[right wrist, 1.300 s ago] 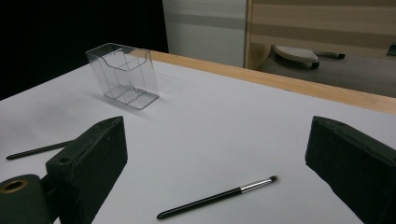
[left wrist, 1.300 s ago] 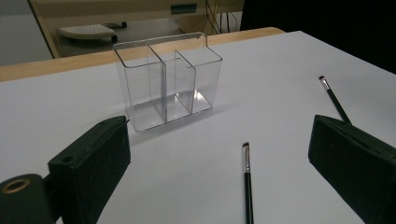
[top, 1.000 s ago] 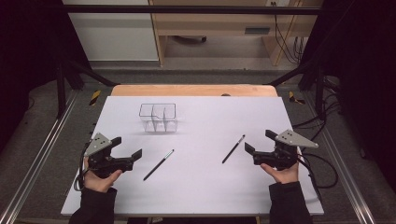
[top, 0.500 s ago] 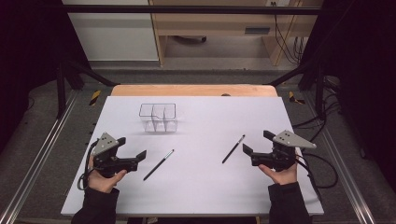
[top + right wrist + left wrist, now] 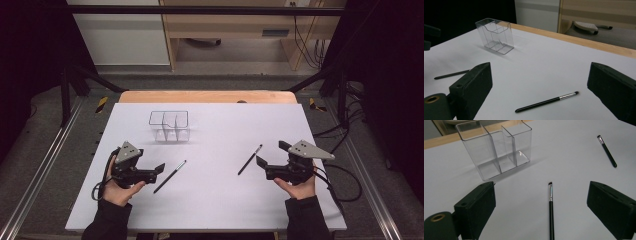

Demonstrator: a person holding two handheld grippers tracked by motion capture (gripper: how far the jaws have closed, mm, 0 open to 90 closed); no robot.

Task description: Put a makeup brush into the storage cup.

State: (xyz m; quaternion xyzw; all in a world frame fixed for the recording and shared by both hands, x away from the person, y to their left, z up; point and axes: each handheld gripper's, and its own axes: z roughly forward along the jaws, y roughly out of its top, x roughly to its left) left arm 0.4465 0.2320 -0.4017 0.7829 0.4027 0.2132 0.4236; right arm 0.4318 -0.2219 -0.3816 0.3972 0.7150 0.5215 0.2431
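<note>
The left gripper (image 5: 159, 169) sat low over the white table (image 5: 220, 200) with its jaws spread wide and nothing between them. In the left gripper view a thin black brush (image 5: 551, 212) lay flat on the table in the gap between the jaws, its metal collar and dark tip pointing away toward the clear organizer (image 5: 496, 150). From the high view that brush (image 5: 170, 176) lay just beside the left gripper's jaw tips, apart from them.

The right gripper (image 5: 262, 161) also had its jaws wide apart and held nothing. A second black brush (image 5: 250, 159) lay flat just beside its jaw tips; in the right gripper view this brush (image 5: 546, 102) lay crosswise between the jaws, bristle end toward the right jaw.

The clear organizer (image 5: 169, 126) stood upright on the far left part of the table, well apart from both grippers, its compartments holding nothing.
</note>
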